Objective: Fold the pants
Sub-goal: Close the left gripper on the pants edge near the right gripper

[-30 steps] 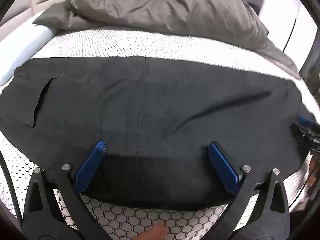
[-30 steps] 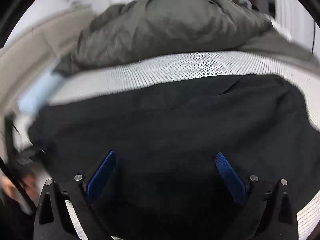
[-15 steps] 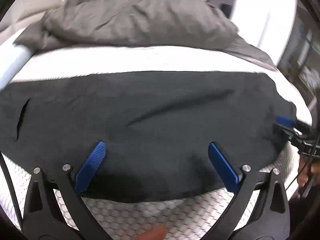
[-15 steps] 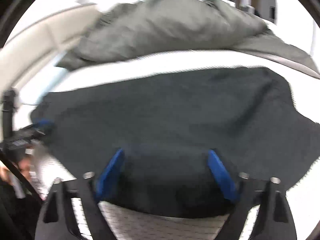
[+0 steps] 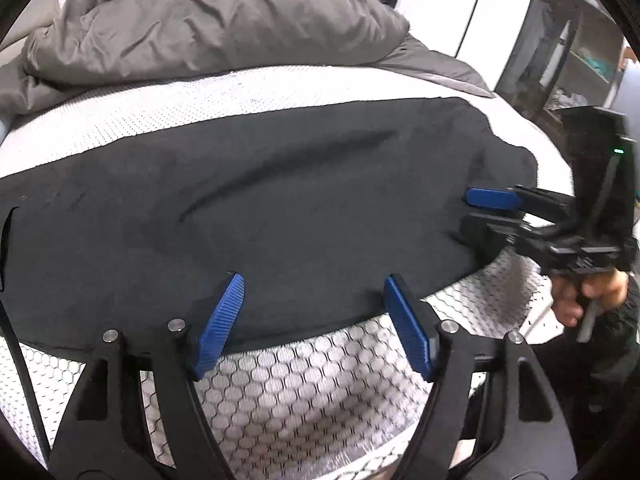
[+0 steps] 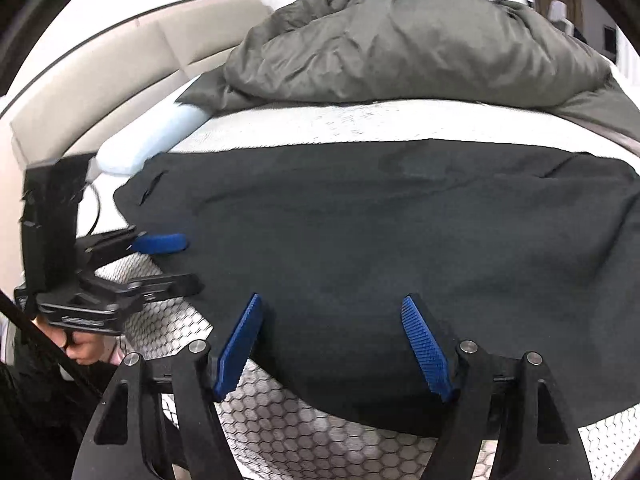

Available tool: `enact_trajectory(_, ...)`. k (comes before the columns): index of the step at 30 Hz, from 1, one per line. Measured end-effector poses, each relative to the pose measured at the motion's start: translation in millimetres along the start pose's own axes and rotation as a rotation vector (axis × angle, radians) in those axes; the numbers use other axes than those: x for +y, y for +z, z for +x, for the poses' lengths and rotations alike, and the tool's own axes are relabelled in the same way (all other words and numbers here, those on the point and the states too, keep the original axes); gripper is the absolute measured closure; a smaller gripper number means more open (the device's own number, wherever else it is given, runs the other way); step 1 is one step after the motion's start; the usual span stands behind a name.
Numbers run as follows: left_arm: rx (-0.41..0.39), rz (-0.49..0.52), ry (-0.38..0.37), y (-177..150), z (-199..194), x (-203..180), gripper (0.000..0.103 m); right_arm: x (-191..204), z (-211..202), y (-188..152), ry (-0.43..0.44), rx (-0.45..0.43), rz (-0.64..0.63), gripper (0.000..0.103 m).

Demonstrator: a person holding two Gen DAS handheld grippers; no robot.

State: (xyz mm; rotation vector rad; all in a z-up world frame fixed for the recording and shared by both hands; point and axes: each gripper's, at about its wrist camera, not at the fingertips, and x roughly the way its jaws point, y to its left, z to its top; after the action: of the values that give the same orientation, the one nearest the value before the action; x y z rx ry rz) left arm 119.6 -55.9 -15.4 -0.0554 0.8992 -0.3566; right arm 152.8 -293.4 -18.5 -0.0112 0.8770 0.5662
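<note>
We hold both grippers over the near hem of the black pants [image 5: 288, 208], which lie across our fingers (long axis side to side) on the mattress [image 5: 304, 392]. The left gripper [image 5: 316, 320] and right gripper [image 6: 336, 344] have just been closing, cloth between the fingers, ungripped.

Both wrist cameras look steeply down, close, sharing the pants [image 5: 280, 216]

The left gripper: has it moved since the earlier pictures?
Yes. The left gripper has drawn back toward the near edge of the pants, its jaws closing partway around that hem, against the grey duvet.
</note>
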Motion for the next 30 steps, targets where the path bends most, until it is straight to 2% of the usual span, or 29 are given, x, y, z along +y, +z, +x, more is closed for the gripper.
enact_trajectory(2, -0.010, 0.022, 0.007, -2, -6, -1, 0.030, -4, 0, -1, -0.012, 0.001, 0.017, 0.028)
enact_trajectory(5, 0.017, 0.072, -0.002, -8, -4, -8, 0.029, -7, -12, -10, -0.021, 0.005, 0.026, 0.028)
enact_trajectory(8, 0.032, 0.160, 0.071, -12, 1, -18, 0.028, -8, -13, -10, -0.024, 0.006, 0.026, 0.029)
enact_trajectory(11, 0.050, 0.136, 0.121, -11, 9, -15, 0.028, -9, -15, -12, -0.026, 0.008, 0.028, 0.028)
enact_trajectory(14, 0.037, 0.117, 0.126, -9, 13, -11, 0.029, -9, -14, -12, -0.026, 0.011, 0.029, 0.028)
enact_trajectory(16, 0.010, 0.119, 0.118, -8, 11, -12, 0.038, -10, -15, -12, -0.024, 0.011, 0.031, 0.028)
enact_trajectory(19, -0.013, 0.139, 0.101, -7, 10, -17, 0.057, -12, -14, -11, -0.019, 0.013, 0.039, 0.028)
enact_trajectory(21, -0.026, 0.161, 0.077, -7, 10, -23, 0.079, -12, -14, -12, -0.020, 0.012, 0.044, 0.028)
enact_trajectory(23, -0.027, 0.181, 0.065, -7, 11, -27, 0.091, -13, -14, -12, -0.016, 0.012, 0.045, 0.028)
enact_trajectory(30, 0.029, 0.213, -0.003, -14, 2, -23, 0.096, -21, -16, -14, -0.012, 0.027, 0.064, 0.029)
